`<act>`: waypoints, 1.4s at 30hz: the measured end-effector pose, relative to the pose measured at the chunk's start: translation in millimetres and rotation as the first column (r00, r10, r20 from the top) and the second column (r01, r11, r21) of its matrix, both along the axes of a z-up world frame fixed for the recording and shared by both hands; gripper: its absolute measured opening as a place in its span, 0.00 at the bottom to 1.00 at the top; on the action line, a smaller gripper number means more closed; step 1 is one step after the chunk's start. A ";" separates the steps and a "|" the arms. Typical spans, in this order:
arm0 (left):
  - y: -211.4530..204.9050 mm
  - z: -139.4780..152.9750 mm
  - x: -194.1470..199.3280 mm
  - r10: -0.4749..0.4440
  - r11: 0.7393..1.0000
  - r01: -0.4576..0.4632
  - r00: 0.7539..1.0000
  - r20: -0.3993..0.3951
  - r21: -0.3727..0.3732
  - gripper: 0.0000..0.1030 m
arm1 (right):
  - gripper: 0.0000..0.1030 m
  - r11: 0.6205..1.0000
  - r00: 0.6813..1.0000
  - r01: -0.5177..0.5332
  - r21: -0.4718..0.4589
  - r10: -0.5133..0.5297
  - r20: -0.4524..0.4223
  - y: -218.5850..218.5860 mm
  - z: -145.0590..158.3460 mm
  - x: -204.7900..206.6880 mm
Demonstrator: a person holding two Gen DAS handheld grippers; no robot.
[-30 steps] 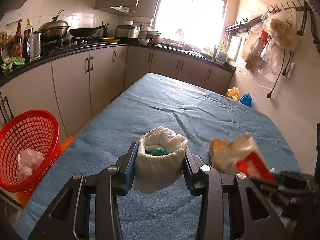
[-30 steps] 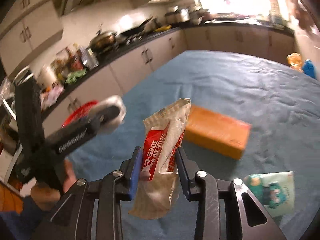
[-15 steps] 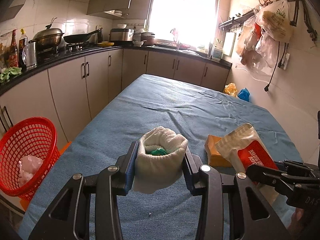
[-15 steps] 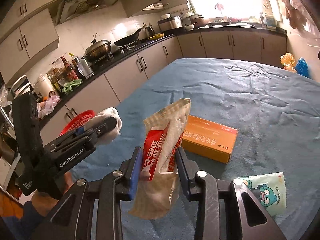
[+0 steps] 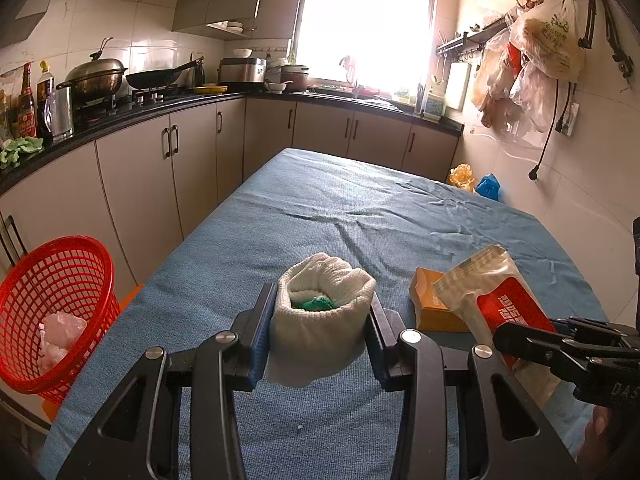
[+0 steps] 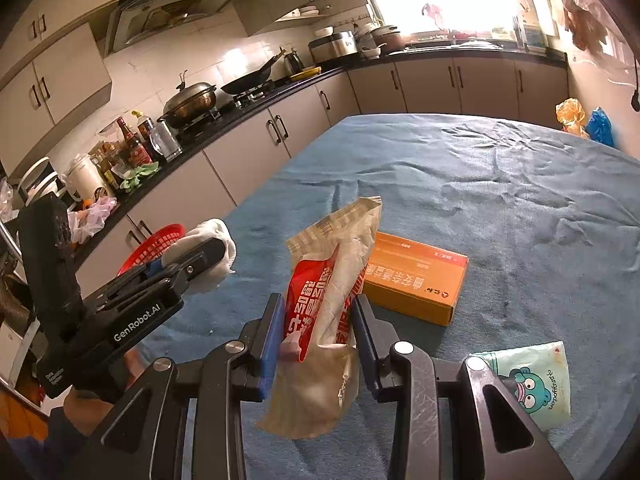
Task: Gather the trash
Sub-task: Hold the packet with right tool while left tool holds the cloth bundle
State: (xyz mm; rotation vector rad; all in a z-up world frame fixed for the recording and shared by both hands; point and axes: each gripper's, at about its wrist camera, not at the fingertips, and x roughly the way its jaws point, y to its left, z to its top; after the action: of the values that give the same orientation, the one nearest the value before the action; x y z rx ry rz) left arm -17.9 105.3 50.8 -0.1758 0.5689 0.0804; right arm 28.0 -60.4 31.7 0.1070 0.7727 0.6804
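Blue-clothed table (image 5: 320, 208) beneath left hand-held gripper (image 5: 320, 320) clamping white cloth (image 5: 320, 328).

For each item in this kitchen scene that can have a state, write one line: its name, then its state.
left gripper: shut on white cloth
right gripper: shut on snack bag
orange box: closed, flat on table
red basket: holds some trash
green packet: lying on table
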 end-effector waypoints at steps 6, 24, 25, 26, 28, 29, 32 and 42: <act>-0.7 0.1 0.2 0.000 1.000 0.000 1.000 0.000 0.000 0.38 | 0.36 1.000 1.000 0.005 0.000 -0.005 -0.002 -0.2 0.5 1.0; -1.4 0.5 0.5 0.000 1.000 0.000 1.000 0.000 0.001 0.38 | 0.36 1.000 1.000 0.006 0.000 -0.006 -0.006 -1.5 -1.0 2.2; -1.4 0.5 0.5 0.000 1.000 0.000 1.000 0.000 0.001 0.38 | 0.36 1.000 1.000 0.007 0.000 -0.007 -0.006 -1.3 -0.9 2.0; -1.3 0.6 0.5 0.000 1.000 0.000 1.000 0.000 0.002 0.38 | 0.36 1.000 1.000 0.006 0.000 -0.006 -0.006 -1.3 -0.8 2.0; -1.4 0.6 0.5 0.000 1.000 0.000 1.000 0.000 0.002 0.38 | 0.36 1.000 1.000 0.006 0.000 -0.006 -0.005 -1.6 -0.7 1.9; -1.3 0.6 0.5 0.000 1.000 0.000 1.000 0.000 0.002 0.38 | 0.36 1.000 1.000 0.007 0.000 -0.007 -0.005 -1.3 -0.7 2.0; -1.4 0.7 0.5 0.001 1.000 -0.001 1.000 0.000 0.002 0.38 | 0.36 1.000 1.000 0.009 0.002 -0.009 -0.004 -2.1 -0.4 1.7; 6.4 2.5 -3.1 0.029 0.999 -0.029 1.000 -0.007 0.020 0.38 | 0.36 0.997 0.998 0.064 0.044 -0.064 -0.007 -13.6 9.3 5.5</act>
State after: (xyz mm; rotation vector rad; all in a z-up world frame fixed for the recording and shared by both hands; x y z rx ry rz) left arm -21.0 111.6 53.3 -0.1641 0.5728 0.1146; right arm 33.5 -74.0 41.0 0.1732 0.7567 0.6370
